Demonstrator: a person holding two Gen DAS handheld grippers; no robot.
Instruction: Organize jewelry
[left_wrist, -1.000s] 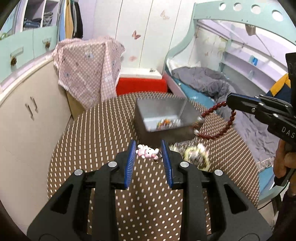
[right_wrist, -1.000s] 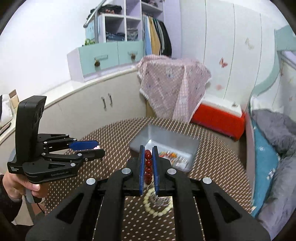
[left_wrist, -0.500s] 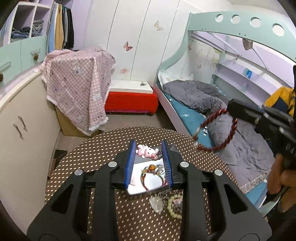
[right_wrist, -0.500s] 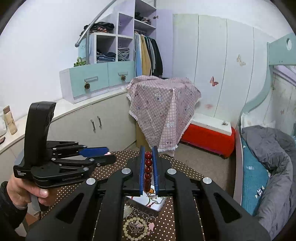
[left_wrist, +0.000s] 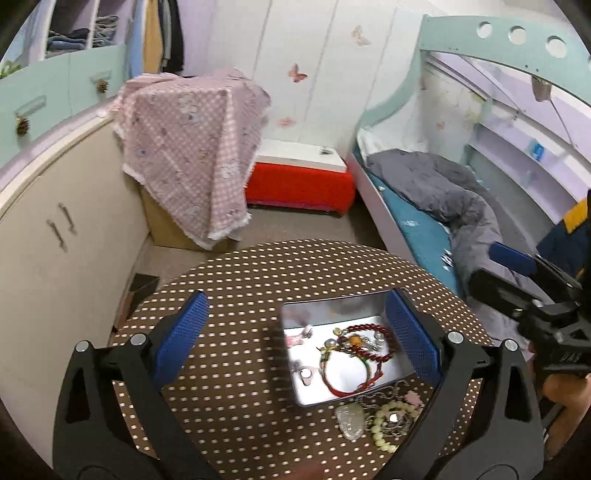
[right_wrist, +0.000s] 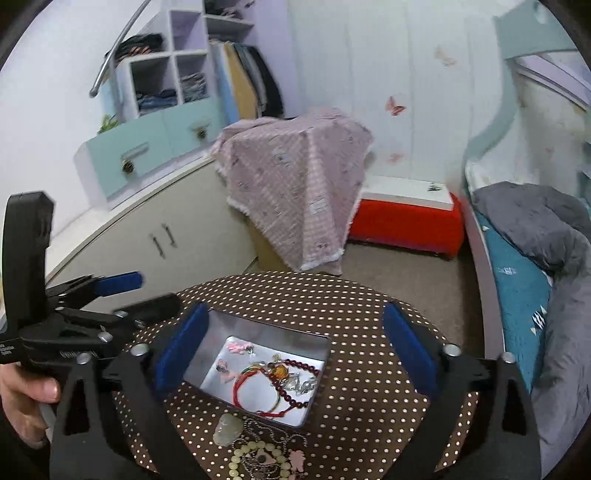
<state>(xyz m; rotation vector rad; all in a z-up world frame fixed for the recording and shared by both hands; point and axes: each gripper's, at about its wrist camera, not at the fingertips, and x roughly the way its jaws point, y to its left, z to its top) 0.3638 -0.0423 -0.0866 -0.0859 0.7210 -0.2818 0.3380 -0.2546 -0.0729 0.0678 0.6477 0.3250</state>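
A silver metal tin (left_wrist: 291, 354) (right_wrist: 207, 363) sits on the round brown polka-dot table (left_wrist: 236, 280) (right_wrist: 369, 369). In it lie a dark red bead bracelet (left_wrist: 369, 328) (right_wrist: 291, 398), a red cord bracelet (left_wrist: 343, 376) (right_wrist: 255, 391) and a pink charm (left_wrist: 295, 338) (right_wrist: 240, 346). My left gripper (left_wrist: 295, 343) is open and empty above the tin. My right gripper (right_wrist: 295, 347) is open and empty above it too. Each gripper shows in the other's view, the right (left_wrist: 517, 273) and the left (right_wrist: 122, 291).
In front of the tin lie a pale jade pendant (left_wrist: 351, 419) (right_wrist: 229, 428), a cream bead bracelet (left_wrist: 388, 424) (right_wrist: 255, 458) and a small pink charm (right_wrist: 297, 459). Cabinets stand to the left, a bed (left_wrist: 424, 229) to the right, a red bench (left_wrist: 299, 184) behind.
Both grippers opened. The dark red bracelet left my right gripper and the pink charm left my left gripper; both now lie in the tin.
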